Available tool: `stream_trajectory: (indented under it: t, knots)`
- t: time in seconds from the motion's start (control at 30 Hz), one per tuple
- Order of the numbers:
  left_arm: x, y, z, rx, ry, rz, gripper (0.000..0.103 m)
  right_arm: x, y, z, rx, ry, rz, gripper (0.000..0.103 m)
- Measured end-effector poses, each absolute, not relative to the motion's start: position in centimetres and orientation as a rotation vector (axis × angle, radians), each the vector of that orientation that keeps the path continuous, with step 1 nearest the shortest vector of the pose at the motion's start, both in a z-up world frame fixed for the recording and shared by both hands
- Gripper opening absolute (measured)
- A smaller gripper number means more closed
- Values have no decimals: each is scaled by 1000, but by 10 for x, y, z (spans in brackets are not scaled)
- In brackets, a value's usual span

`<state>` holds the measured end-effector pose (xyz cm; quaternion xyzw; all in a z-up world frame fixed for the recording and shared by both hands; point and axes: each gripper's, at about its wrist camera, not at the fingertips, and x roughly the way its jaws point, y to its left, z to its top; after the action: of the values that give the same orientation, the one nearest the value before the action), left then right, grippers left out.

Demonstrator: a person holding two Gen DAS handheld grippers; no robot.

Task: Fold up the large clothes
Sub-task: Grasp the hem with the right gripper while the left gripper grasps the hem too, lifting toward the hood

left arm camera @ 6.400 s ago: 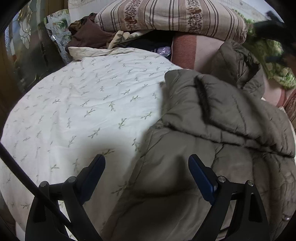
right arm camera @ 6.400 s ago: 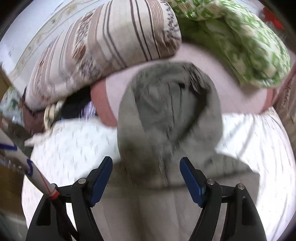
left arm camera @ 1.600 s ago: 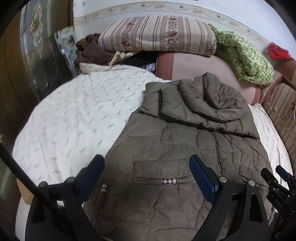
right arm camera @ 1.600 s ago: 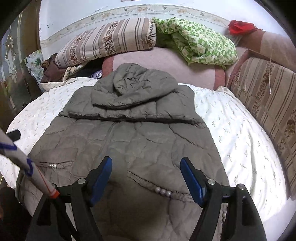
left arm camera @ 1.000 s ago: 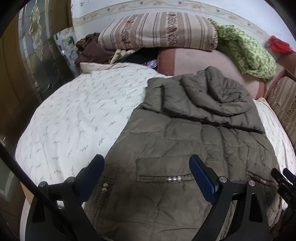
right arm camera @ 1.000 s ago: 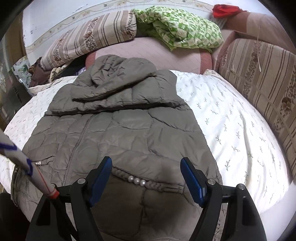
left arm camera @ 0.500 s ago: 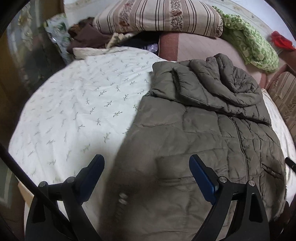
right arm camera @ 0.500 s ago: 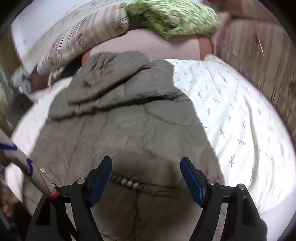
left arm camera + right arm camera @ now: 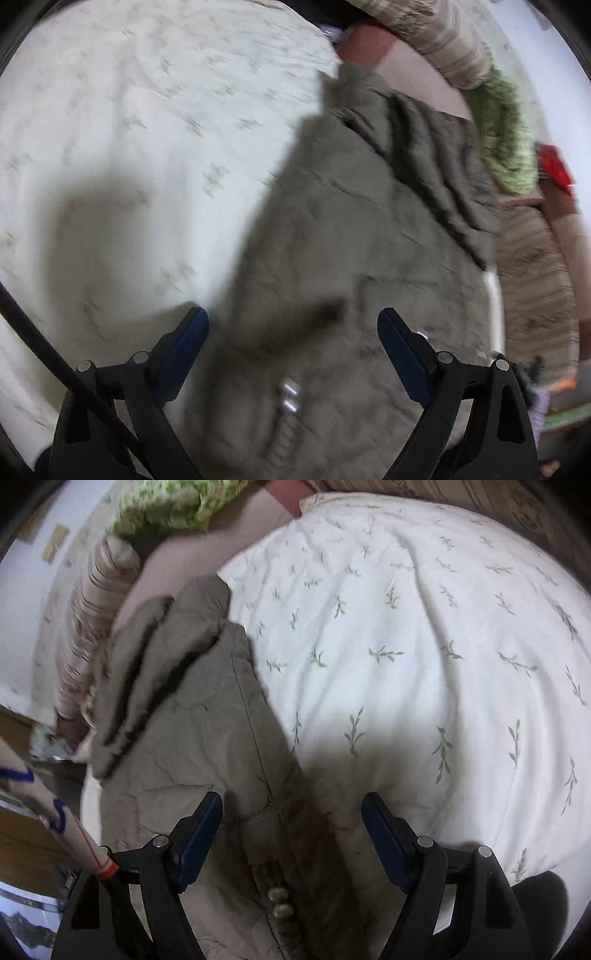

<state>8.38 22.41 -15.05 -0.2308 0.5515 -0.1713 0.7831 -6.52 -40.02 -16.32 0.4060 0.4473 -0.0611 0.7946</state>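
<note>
An olive quilted hooded jacket (image 9: 332, 229) lies spread flat on the bed, hood toward the pillows. My left gripper (image 9: 293, 325) hangs open over the jacket's left side edge near a pocket trimmed with pearl beads (image 9: 290, 397), one finger over the sheet and one over the fabric. My right gripper (image 9: 291, 810) is open above the jacket (image 9: 192, 716) at its right side edge, just above another beaded pocket (image 9: 279, 901). Nothing is pinched between either pair of pads. The left wrist view is motion-blurred.
A white bedsheet (image 9: 424, 646) with a green sprig print covers the bed (image 9: 129, 147). Striped pillows (image 9: 439, 40), a green patterned blanket (image 9: 173, 506) and a pink bolster (image 9: 373, 48) are heaped at the head. A striped sofa side (image 9: 535, 280) runs along the right.
Both grippers have dropped toward the jacket and rolled, the left swinging over its left edge and the right over its right edge. The pillows have slid toward the frame corners. Jaws stayed wide.
</note>
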Motion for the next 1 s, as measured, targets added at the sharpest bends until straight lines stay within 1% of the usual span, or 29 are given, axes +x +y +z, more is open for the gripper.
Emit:
stream_trajectory:
  t: [0.07,0.4,0.47,0.63,0.77,0.8,0.83,0.87,0.9,0.93,0.97,1.0]
  knots:
    - [73,224,-152,-556,1193,-432,92,-69,-396,-163,870,966,-116,82]
    - [34,217,-154,-564,1192,-542,92,-93,-356,-166,801,1056,41,82]
    - [26,215,-153,-570,1185,-566,92,-97,-353,-168,827,1057,77,82]
    - [13,212,-145,-605,1136,-612,92,-119,-351,-169,930,982,198,70]
    - [15,199,-152,-560,1159,-530,92,-121,-343,-180,925,1009,209,67]
    - [15,195,-153,-542,1170,-509,92,-119,-340,-183,918,1017,198,65]
    - [14,189,-153,-510,1175,-484,92,-120,-339,-184,908,1019,183,60]
    - [11,184,-149,-472,1172,-466,87,-120,-338,-183,898,1016,173,55]
    - [8,177,-143,-419,1169,-452,70,-122,-337,-180,881,1014,167,44]
    - [5,175,-139,-382,1167,-443,61,-123,-336,-176,864,1012,168,32]
    - [1,171,-134,-338,1163,-435,43,-125,-336,-171,852,1008,172,27]
    - [-3,171,-124,-307,1148,-432,29,-126,-338,-166,850,998,182,22]
